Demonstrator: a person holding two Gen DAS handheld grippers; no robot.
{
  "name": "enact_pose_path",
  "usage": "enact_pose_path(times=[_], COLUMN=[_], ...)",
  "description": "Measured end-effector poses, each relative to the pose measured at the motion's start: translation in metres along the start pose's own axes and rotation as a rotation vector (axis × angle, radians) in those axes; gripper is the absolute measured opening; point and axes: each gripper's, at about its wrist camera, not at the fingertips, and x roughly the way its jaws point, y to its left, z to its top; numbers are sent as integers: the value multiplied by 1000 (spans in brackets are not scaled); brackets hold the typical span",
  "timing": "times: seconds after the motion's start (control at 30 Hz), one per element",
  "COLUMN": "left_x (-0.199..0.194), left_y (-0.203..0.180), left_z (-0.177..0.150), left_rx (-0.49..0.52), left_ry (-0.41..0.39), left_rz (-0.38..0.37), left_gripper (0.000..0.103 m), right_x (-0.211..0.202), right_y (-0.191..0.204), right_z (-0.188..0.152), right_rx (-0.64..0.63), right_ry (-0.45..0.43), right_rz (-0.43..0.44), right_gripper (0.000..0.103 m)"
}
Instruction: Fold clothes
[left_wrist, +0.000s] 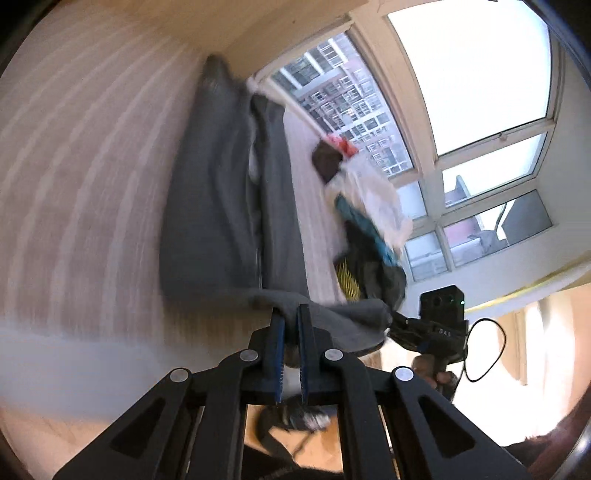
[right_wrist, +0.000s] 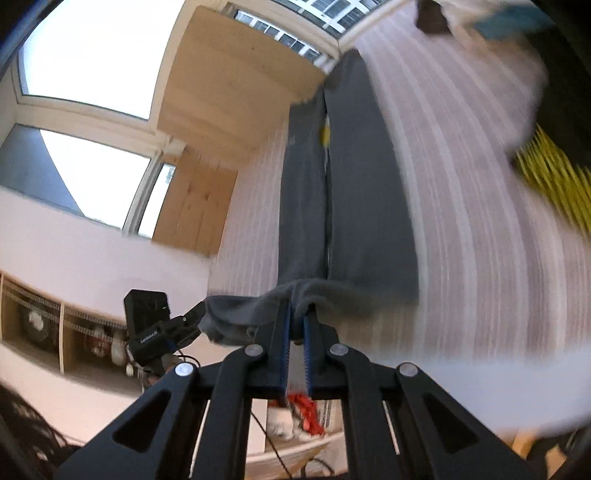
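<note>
Grey trousers (left_wrist: 225, 192) lie lengthwise on striped bed (left_wrist: 85, 177), long axis running straight away from both tools. Left tool (left_wrist: 290, 317), right tool (right_wrist: 299, 314) each pinch near hem, side by side; fold goes forward toward far end.

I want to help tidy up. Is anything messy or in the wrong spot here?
Yes. A jumbled pile of clothes lies unfolded on the striped surface near the window. The grey trousers aren't messy: the left gripper and right gripper each pinch one end to fold them.
</note>
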Motion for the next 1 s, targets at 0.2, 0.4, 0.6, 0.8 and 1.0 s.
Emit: enact_pose_path(times=[0.2, 0.4, 0.6, 0.8, 1.0], left_x=[72, 55, 53, 82, 124], left_y=[27, 40, 40, 67, 65], left_z=[129, 152, 118, 146, 179], left_rx=[41, 57, 111, 72, 190], left_ry=[35, 13, 107, 125, 148], left_rz=[236, 334, 395, 443, 463], left_gripper=[14, 34, 46, 46, 44], right_x=[87, 85, 85, 118, 141], right_y=[-7, -1, -32, -39, -18], right_z=[130, 135, 90, 92, 130], right_rx=[-45, -160, -145, -137, -250], right_ry=[72, 82, 151, 135, 25], right_rz=[-244, -257, -286, -331, -416], right_gripper=[36, 48, 48, 48, 48])
